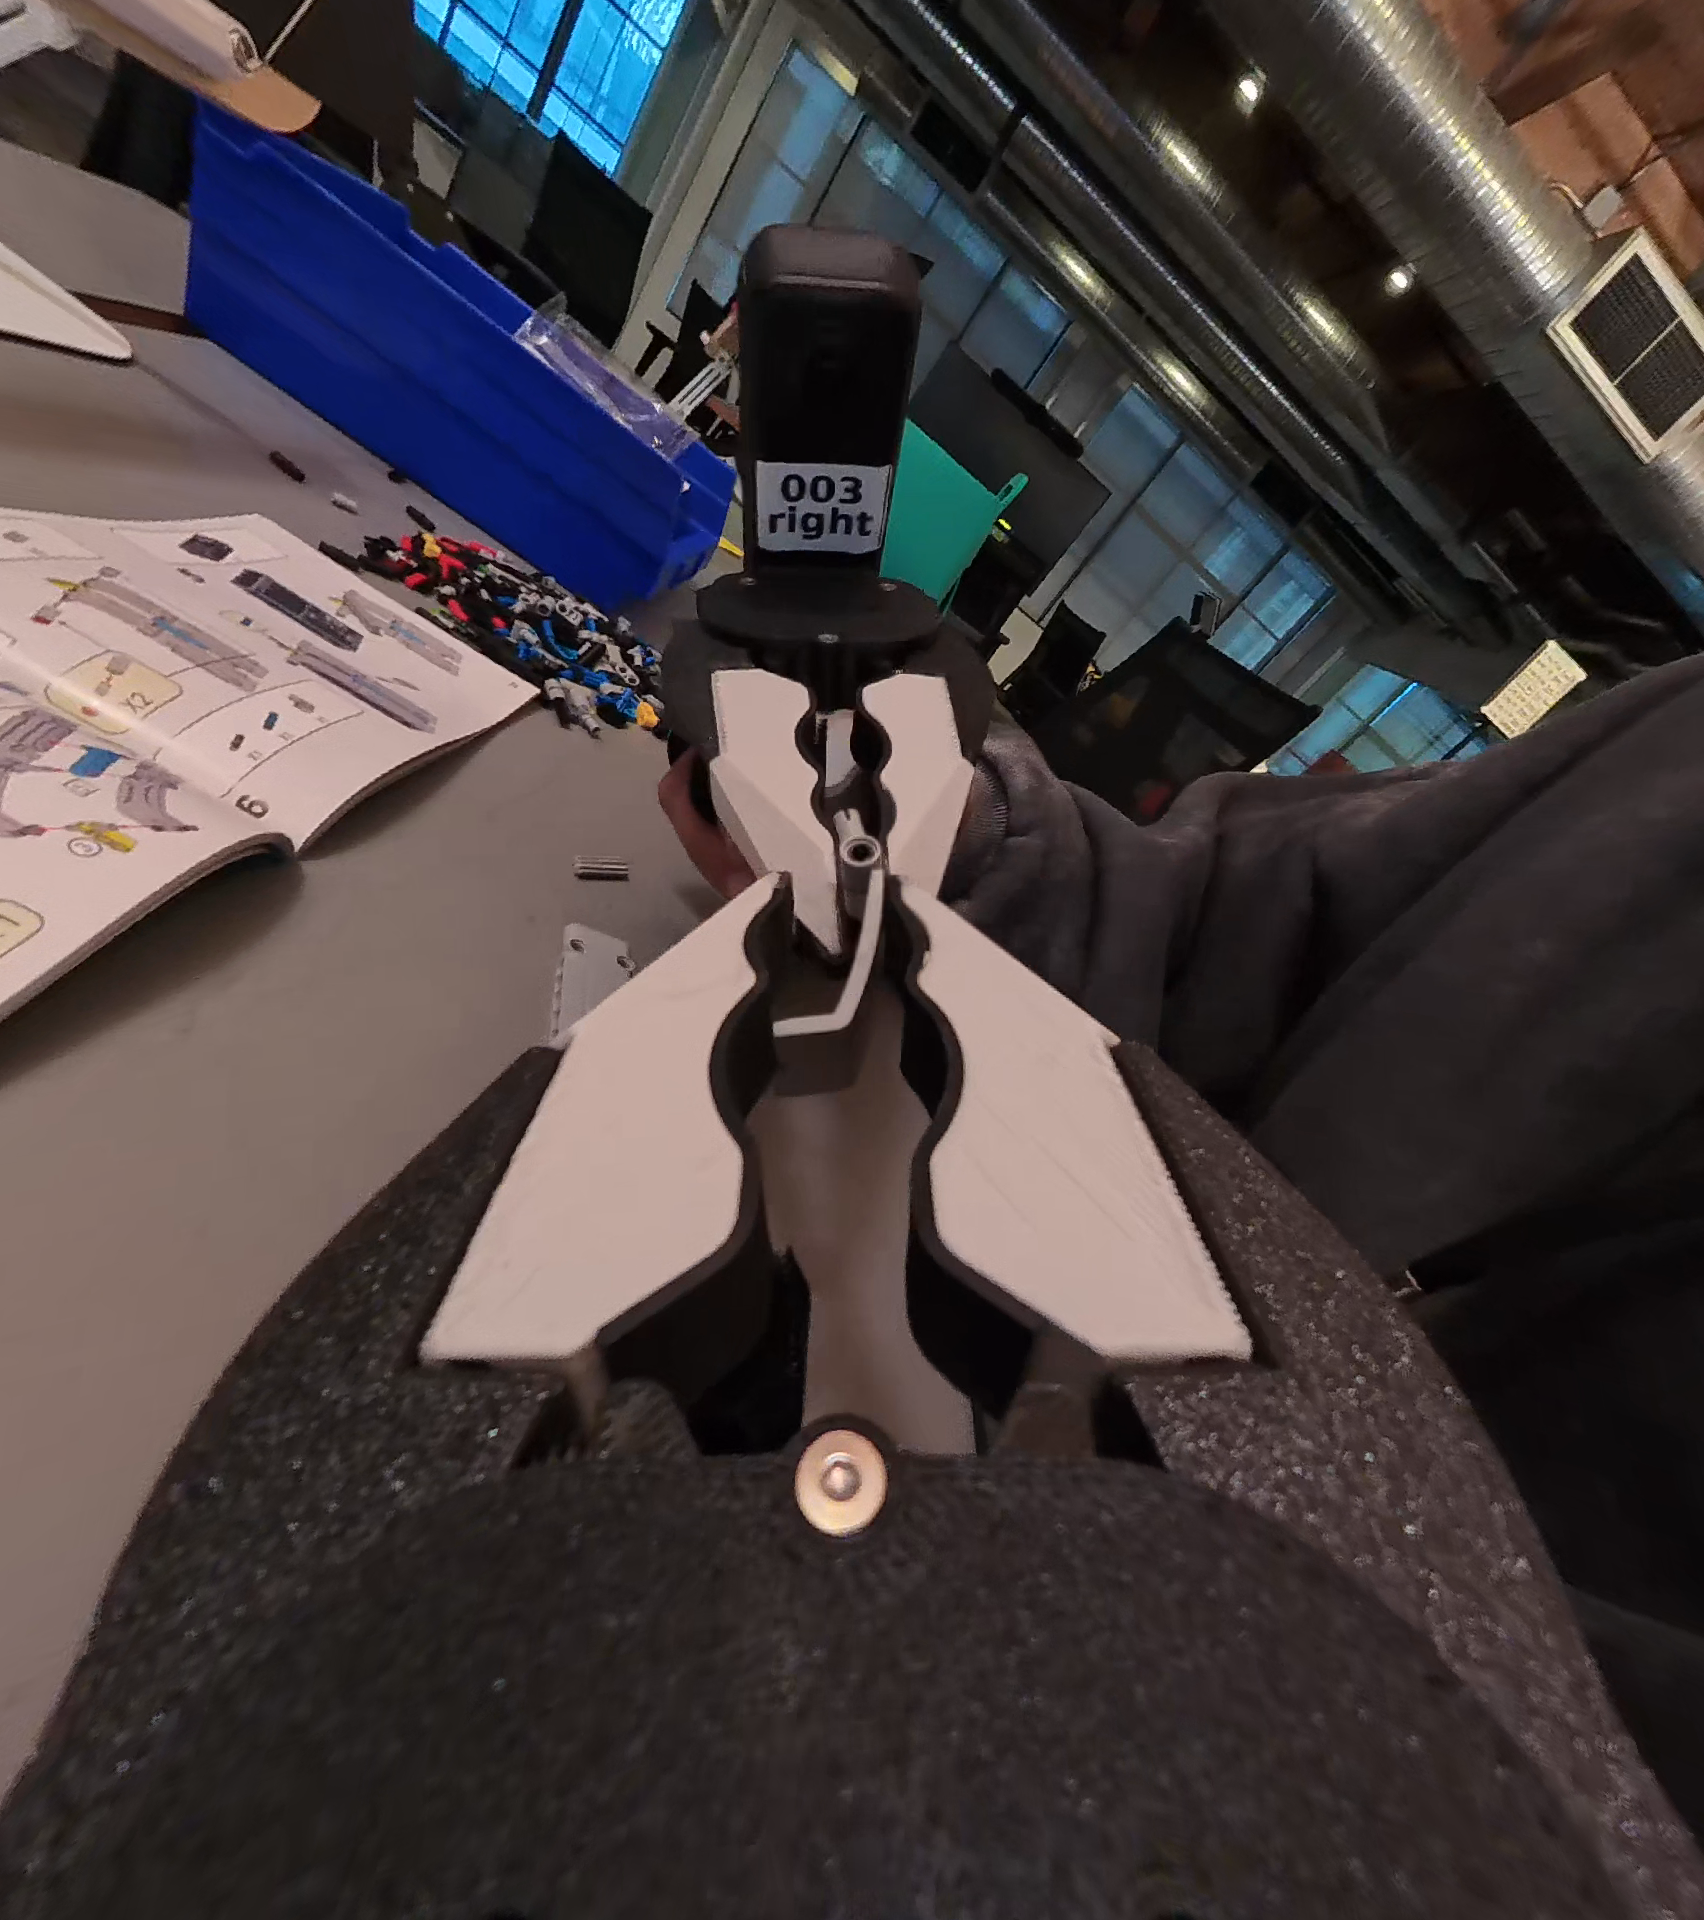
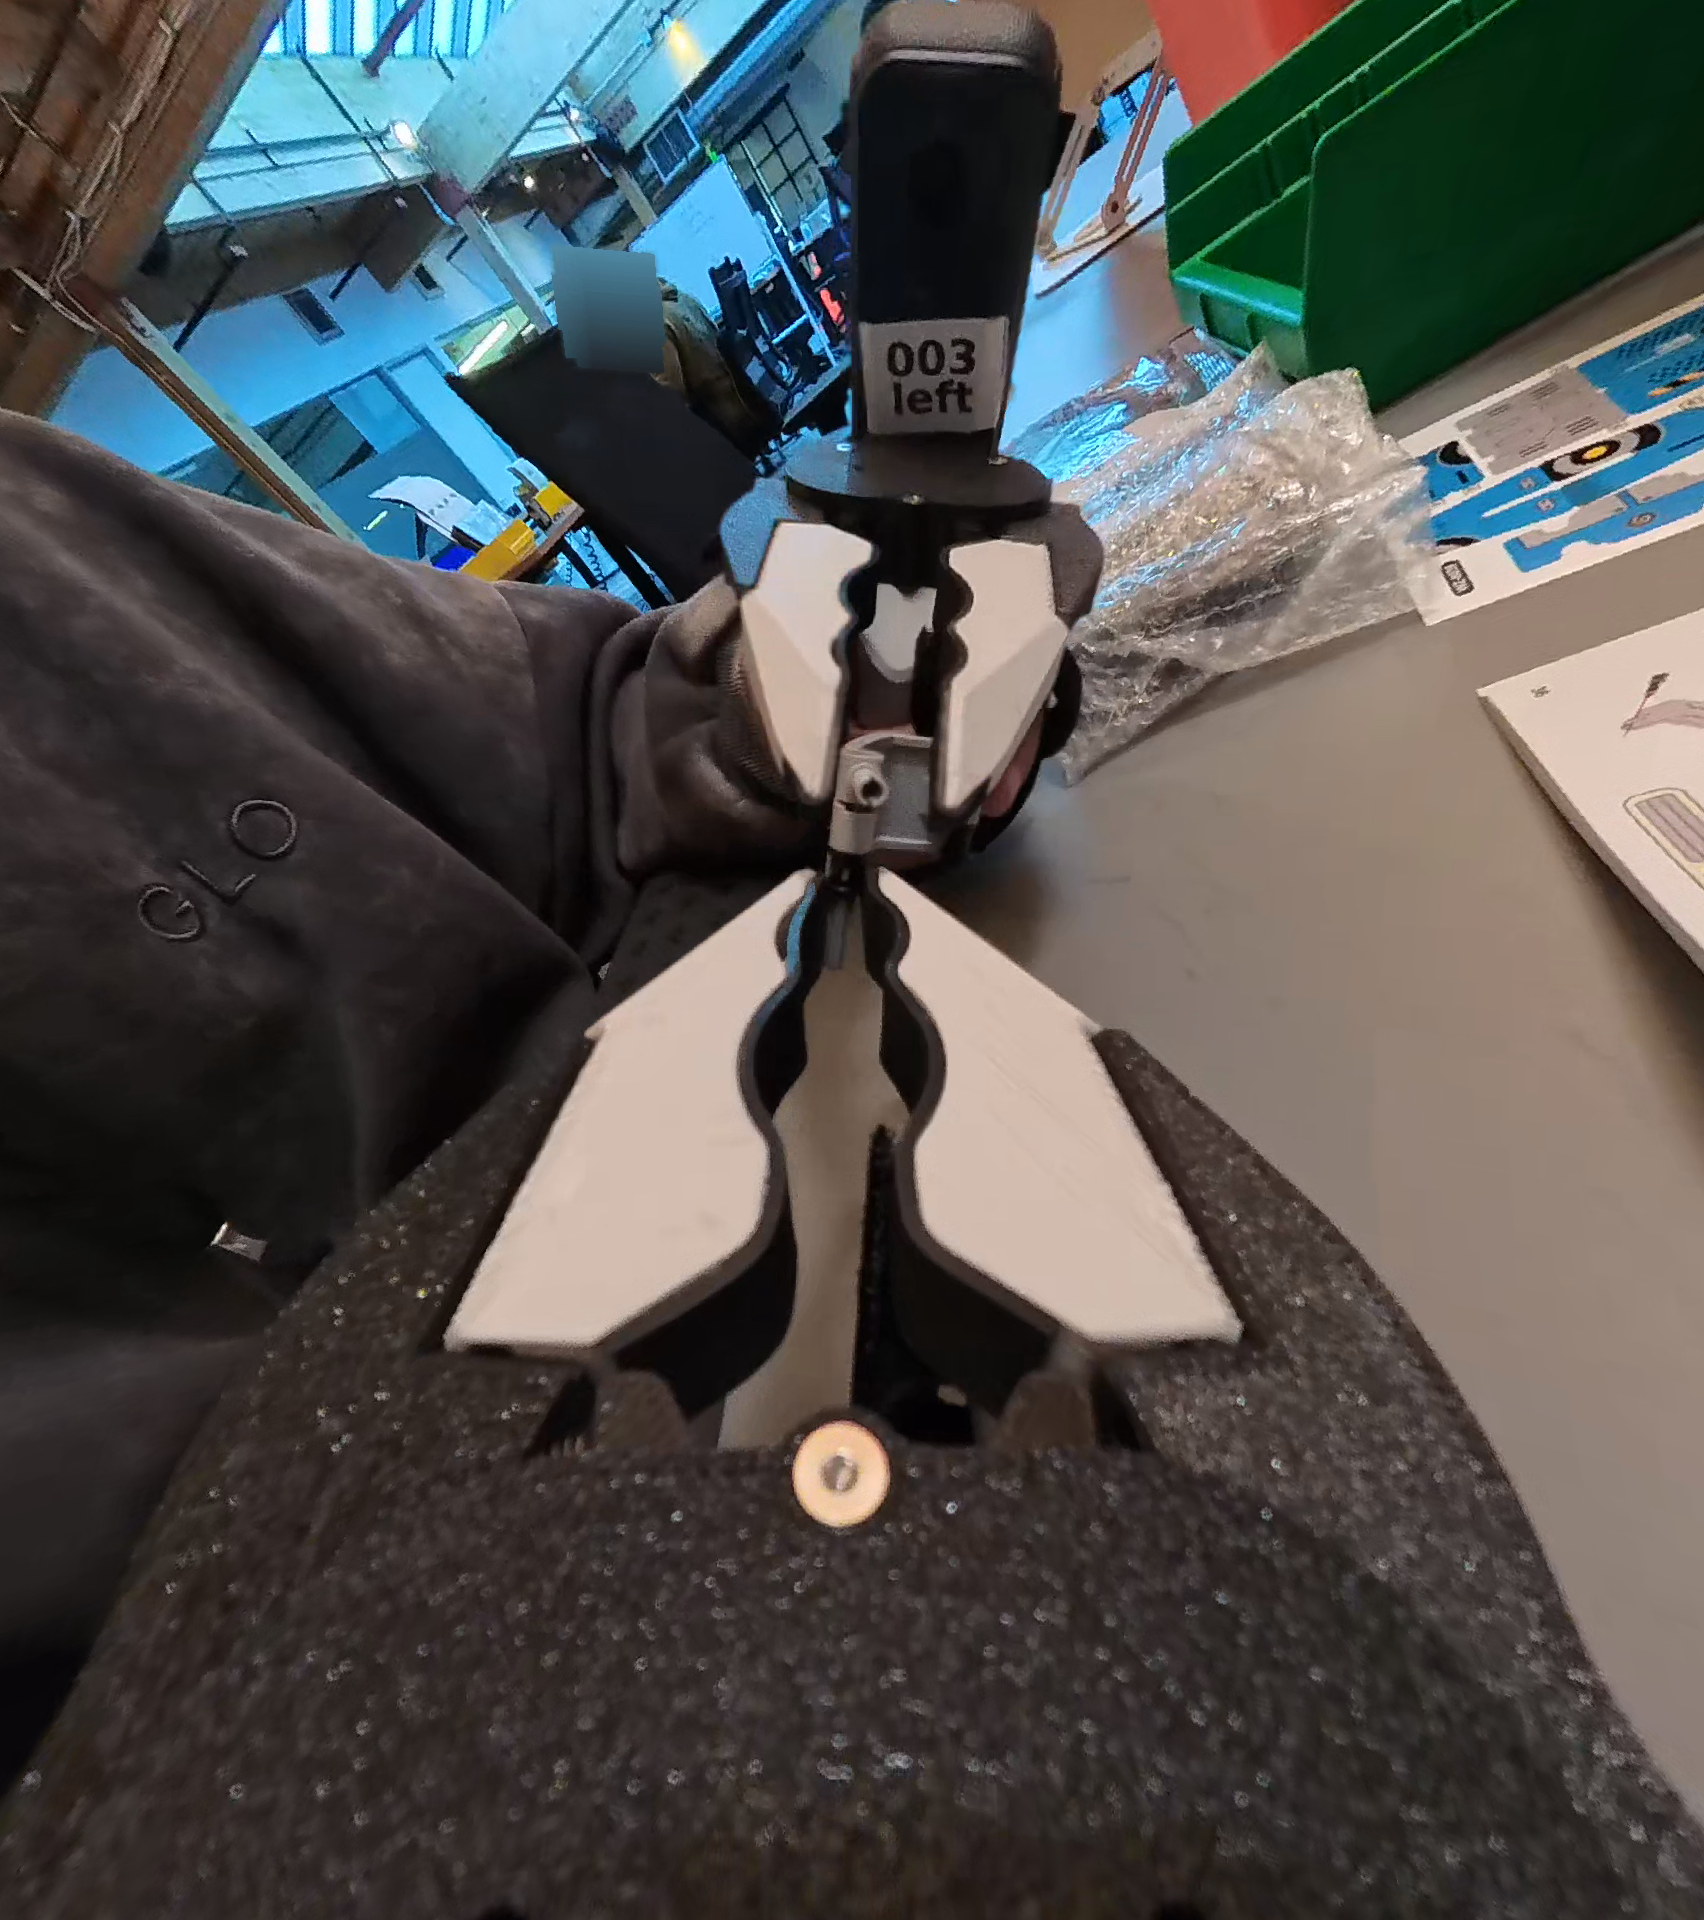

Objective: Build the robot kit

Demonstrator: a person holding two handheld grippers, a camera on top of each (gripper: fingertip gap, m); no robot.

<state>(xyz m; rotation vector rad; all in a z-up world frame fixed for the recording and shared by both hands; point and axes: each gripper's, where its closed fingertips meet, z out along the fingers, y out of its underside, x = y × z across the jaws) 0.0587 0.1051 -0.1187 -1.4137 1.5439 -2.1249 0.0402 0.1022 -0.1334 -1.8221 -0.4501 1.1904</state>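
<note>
My two grippers face each other tip to tip above a grey table [image 1: 204, 1195]. My left gripper [image 1: 837, 899] is shut on a light grey bent building-toy piece [image 1: 832, 1013]. It also shows in the right wrist view [image 2: 884, 810], where the piece [image 2: 889, 795] sticks out of its tips. My right gripper [image 2: 840, 883] is shut on a thin grey pin [image 2: 840, 920] whose dark tip meets the grey piece. The right gripper also shows in the left wrist view [image 1: 853, 821]. Both are held by hands in dark grey sleeves [image 1: 1347, 935].
An open instruction booklet [image 1: 152, 675] lies on the table, with a pile of small coloured parts [image 1: 526, 623] and a blue bin [image 1: 391, 343] behind it. A loose grey part [image 1: 583, 977] lies nearby. A green bin [image 2: 1450, 187], crumpled plastic bags [image 2: 1222, 520], a sticker sheet [image 2: 1606, 447]. My left and right fingertips are right by each other.
</note>
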